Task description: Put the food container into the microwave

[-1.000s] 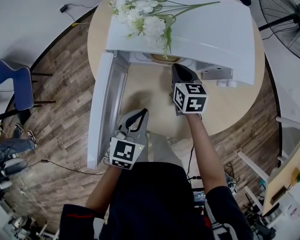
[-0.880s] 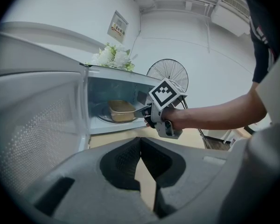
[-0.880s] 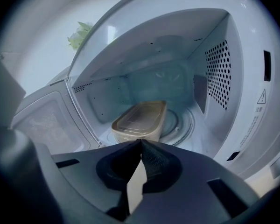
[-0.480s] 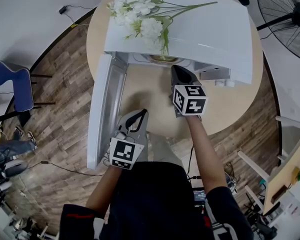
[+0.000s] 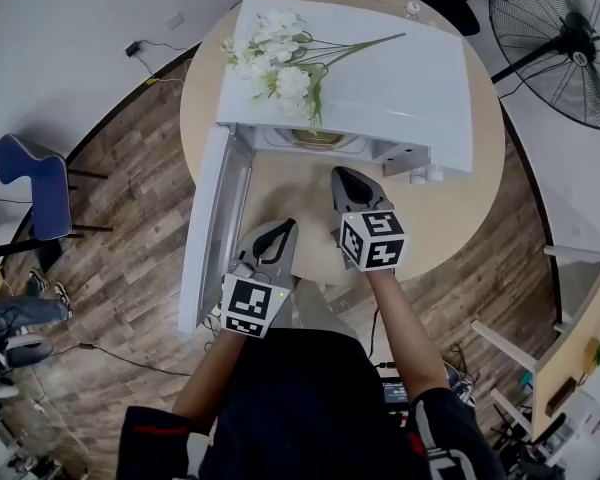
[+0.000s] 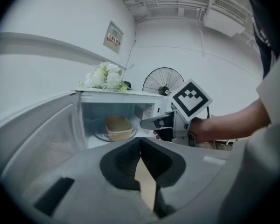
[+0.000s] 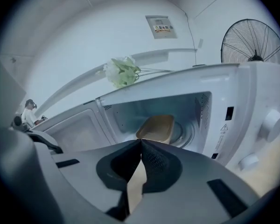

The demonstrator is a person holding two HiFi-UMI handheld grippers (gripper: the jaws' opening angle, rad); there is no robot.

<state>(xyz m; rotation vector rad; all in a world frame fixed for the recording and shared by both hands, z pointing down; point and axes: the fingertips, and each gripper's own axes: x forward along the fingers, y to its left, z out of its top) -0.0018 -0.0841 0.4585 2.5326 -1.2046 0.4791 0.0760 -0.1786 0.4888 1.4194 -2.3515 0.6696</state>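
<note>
White box-shaped microwave oven [image 5: 380, 78] sits toward the far edge of a round, pale wooden desk [image 5: 300, 213]. Its door [image 5: 215, 223] is swung wide open over the desk's left edge. Inside, on the round glass turntable [image 7: 187, 134], rests a tan, round-cornered rectangular food container [image 7: 156, 129] (nothing is touching it). A bunch of white artificial flowers [image 5: 275, 63] lies on the microwave's roof. The right gripper [image 5: 342, 174] hovers above the middle of the desk, just in front of the oven opening, its jaws closed tip to tip with nothing between them. The left gripper [image 5: 279, 227] is at the desk's near edge, beside the open door, its jaws likewise pressed together and empty. A black standing fan [image 5: 565, 38] stands on the floor beyond the desk's right edge.
</note>
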